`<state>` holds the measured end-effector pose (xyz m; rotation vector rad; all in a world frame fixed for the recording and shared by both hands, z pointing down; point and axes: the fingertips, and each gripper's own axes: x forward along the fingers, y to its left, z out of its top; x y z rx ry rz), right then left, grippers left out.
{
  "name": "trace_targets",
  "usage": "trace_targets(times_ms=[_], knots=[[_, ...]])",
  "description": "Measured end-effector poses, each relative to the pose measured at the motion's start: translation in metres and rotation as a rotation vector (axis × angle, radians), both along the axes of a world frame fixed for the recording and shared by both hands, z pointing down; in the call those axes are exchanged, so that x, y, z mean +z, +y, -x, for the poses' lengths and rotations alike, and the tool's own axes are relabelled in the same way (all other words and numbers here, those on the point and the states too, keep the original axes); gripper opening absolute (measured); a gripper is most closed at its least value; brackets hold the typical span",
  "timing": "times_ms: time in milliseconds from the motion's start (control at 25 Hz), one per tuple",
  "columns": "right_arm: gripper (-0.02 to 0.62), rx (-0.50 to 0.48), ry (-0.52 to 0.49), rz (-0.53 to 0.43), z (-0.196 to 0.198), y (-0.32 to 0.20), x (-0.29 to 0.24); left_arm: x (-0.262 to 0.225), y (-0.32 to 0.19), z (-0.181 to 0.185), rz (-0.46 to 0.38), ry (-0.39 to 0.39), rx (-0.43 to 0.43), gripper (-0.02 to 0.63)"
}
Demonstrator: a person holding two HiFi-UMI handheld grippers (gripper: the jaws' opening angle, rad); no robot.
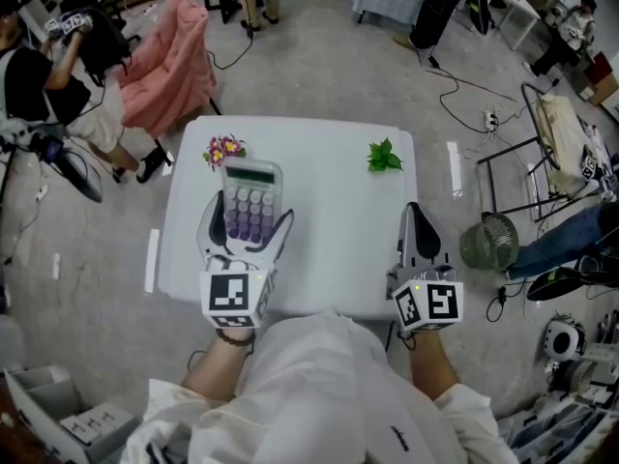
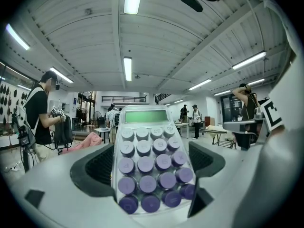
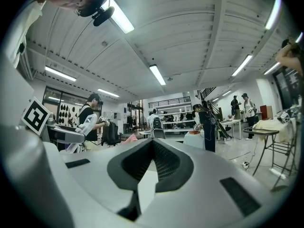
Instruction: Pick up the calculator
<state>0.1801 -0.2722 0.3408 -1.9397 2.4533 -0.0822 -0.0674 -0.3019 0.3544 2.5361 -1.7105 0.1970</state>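
Note:
A white calculator [image 1: 248, 201] with purple keys and a green display is held between the jaws of my left gripper [image 1: 246, 222], lifted above the white table [image 1: 319, 220] and tilted up. In the left gripper view the calculator [image 2: 148, 163] fills the gap between the two dark pads, keys facing the camera. My right gripper [image 1: 418, 228] sits over the table's right edge, jaws shut together with nothing between them; in the right gripper view its pads [image 3: 166, 164] meet at the tip.
A small bunch of flowers [image 1: 223, 149] lies at the table's back left and a green leaf sprig [image 1: 384, 156] at the back right. A pink-draped chair [image 1: 169, 61], a person [image 1: 44, 75], a fan [image 1: 488, 243] and cables stand around the table.

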Motion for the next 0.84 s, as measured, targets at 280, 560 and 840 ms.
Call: trace_targets(times_ms=[280,560,840], knots=[[0.017,0.002,-0.001,0.004,0.0024,0.0022,0.0009,0.0007,0.0018,0.0023,0.001,0.005,-0.004,0.503],[0.017,0.012,-0.001,0.010,0.0008,0.0034,-0.0005,0.0015,0.0025,0.0003,0.007,0.004,0.000,0.503],[0.017,0.009,-0.004,0.007,0.0015,0.0029,0.0000,0.0035,0.0010,-0.0007,0.008,0.007,0.006,0.502]])
